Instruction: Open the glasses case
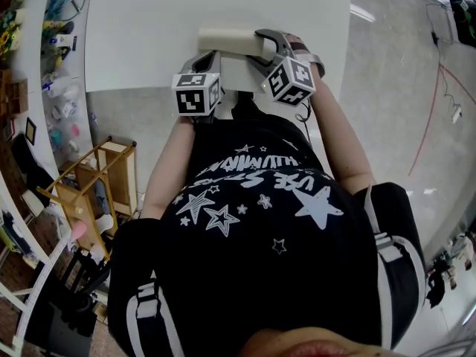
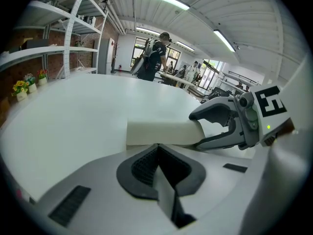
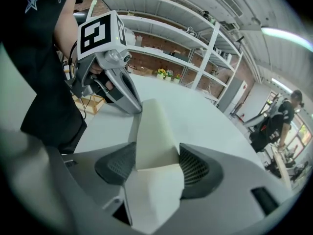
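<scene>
Clamping the case at one end, the right tongs brace it on the table, upper centre of the head view. Left tongs, pressed together and empty beside it, probably must part to catch the lid.

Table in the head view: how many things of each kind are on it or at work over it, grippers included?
Case: 1
Grippers: 2, the left gripper and the right gripper
Total: 3
</scene>
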Demonstrator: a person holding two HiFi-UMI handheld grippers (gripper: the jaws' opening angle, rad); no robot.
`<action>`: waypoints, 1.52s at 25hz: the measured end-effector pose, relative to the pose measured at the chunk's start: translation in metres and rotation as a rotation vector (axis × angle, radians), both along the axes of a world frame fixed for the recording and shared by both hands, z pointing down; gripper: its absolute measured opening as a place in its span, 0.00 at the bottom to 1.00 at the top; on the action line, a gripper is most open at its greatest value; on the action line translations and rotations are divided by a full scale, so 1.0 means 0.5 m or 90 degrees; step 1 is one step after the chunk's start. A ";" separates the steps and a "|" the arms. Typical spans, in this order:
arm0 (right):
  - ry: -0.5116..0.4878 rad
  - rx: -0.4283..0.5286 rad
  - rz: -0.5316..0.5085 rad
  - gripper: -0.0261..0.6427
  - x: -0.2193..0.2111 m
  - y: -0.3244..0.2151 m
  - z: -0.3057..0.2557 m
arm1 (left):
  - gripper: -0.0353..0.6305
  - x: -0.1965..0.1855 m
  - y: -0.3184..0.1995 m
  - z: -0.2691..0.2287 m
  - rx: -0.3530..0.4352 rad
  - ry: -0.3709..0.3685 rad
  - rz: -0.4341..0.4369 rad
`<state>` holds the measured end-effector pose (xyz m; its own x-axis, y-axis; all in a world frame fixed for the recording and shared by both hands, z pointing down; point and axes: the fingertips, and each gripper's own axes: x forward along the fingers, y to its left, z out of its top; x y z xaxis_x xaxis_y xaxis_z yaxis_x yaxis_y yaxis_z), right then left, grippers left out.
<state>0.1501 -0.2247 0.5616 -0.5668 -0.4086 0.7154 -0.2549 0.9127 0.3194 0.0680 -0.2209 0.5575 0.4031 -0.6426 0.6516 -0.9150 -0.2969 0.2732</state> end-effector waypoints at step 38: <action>-0.249 -0.131 0.144 0.36 0.026 -0.119 -0.109 | 0.07 0.007 0.003 0.007 -0.045 0.041 -0.011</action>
<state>0.1630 -0.2840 0.5069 -0.7223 -0.4259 0.5449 -0.5192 0.8544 -0.0205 0.0714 -0.2195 0.5608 0.4347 -0.6036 0.6684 -0.8997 -0.2585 0.3517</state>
